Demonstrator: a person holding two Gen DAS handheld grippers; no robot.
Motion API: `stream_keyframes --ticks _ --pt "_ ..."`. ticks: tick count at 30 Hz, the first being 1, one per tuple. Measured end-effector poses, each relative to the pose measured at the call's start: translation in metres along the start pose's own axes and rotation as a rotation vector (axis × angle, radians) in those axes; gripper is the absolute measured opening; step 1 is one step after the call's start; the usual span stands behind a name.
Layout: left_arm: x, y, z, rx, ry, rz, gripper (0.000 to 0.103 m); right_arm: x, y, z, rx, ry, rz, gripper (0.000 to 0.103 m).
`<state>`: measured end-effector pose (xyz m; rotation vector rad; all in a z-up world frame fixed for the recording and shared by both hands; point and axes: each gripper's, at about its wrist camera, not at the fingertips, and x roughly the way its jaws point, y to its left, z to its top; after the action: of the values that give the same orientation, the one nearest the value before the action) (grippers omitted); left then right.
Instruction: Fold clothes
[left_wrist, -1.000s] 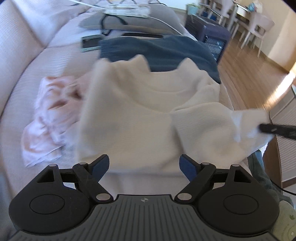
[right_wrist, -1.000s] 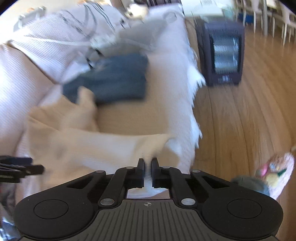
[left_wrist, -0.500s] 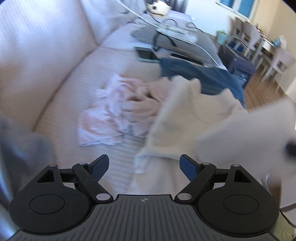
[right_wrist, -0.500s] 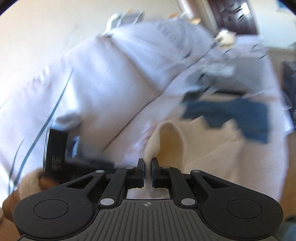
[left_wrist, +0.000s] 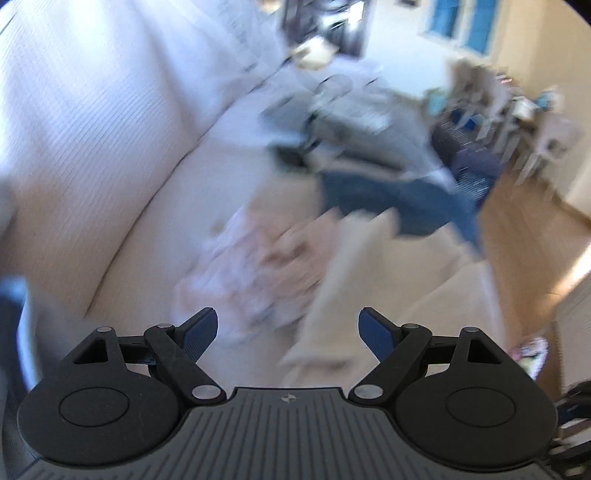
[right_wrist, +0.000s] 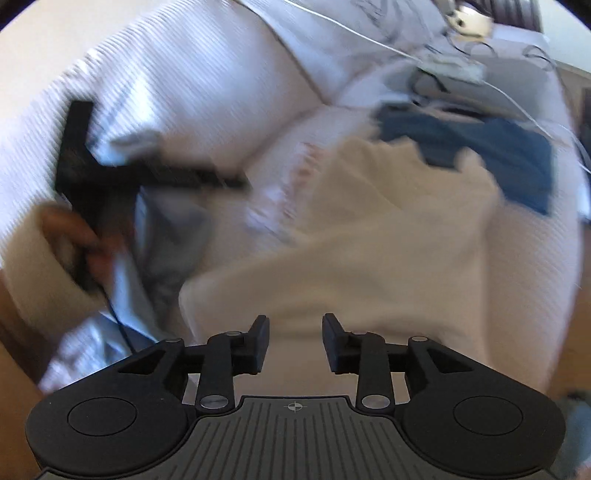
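Observation:
A cream sweater (right_wrist: 388, 229) lies spread on the pale sofa seat (right_wrist: 528, 251). My right gripper (right_wrist: 295, 328) hangs just above the sweater's near edge. Its jaws are opening, and no cloth is pinched between them. In the left wrist view the same sweater (left_wrist: 369, 280) sits ahead and to the right of my left gripper (left_wrist: 288, 328). That gripper is open and empty above the seat. A crumpled pink garment (left_wrist: 258, 266) lies left of the sweater. A folded blue garment (left_wrist: 399, 199) rests behind it. All of this is motion-blurred.
The right wrist view shows the left gripper's black body (right_wrist: 110, 173) in a hand (right_wrist: 70, 236) near the sofa back (left_wrist: 92, 129). Cables and a power strip (right_wrist: 454, 66) lie on a grey cushion at the far end. A dark heater (left_wrist: 476, 162) stands on the wooden floor (left_wrist: 535, 240).
My right gripper has parted its jaws and let go of the cream sweater's edge, which now lies folded over on the sofa. Both grippers have swung left towards the sofa back.

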<state>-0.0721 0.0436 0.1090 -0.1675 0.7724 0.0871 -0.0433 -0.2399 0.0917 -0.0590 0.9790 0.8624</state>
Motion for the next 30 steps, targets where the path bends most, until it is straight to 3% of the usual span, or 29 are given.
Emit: stream_keyframes --ticks 4,7,12,16,20,21,22,23,27,30 --pt "0.014 -0.054 0.019 0.155 -0.022 -0.115 0.083 0.002 -0.019 -0.022 -0.010 0.057 -0.139 0.032" --pt "0.045 -0.094 0.025 0.258 -0.005 -0.148 0.081 0.012 -0.023 -0.027 -0.092 0.059 -0.240 0.032" --pt "0.098 -0.140 0.015 0.385 0.051 -0.244 0.081 0.026 -0.019 -0.025 -0.258 0.027 -0.334 0.032" --pt "0.134 -0.168 -0.002 0.523 0.096 -0.169 0.081 0.050 -0.015 -0.025 -0.430 0.050 -0.401 0.032" --pt "0.150 -0.173 -0.010 0.560 0.125 -0.138 0.080 0.065 -0.021 -0.026 -0.492 0.082 -0.406 0.032" --pt "0.153 -0.174 -0.011 0.564 0.134 -0.143 0.067 0.068 -0.022 -0.026 -0.509 0.089 -0.404 0.032" --pt "0.157 -0.174 -0.011 0.569 0.145 -0.156 0.046 0.071 -0.022 -0.026 -0.523 0.092 -0.403 0.032" --pt "0.159 -0.175 -0.011 0.574 0.157 -0.175 0.036 0.073 -0.022 -0.026 -0.539 0.095 -0.401 0.032" --pt "0.169 -0.180 -0.013 0.573 0.174 -0.196 0.031 0.088 -0.016 -0.031 -0.644 0.119 -0.424 0.032" --pt "0.173 -0.180 -0.010 0.560 0.179 -0.216 0.020 0.100 -0.012 -0.036 -0.721 0.119 -0.458 0.032"
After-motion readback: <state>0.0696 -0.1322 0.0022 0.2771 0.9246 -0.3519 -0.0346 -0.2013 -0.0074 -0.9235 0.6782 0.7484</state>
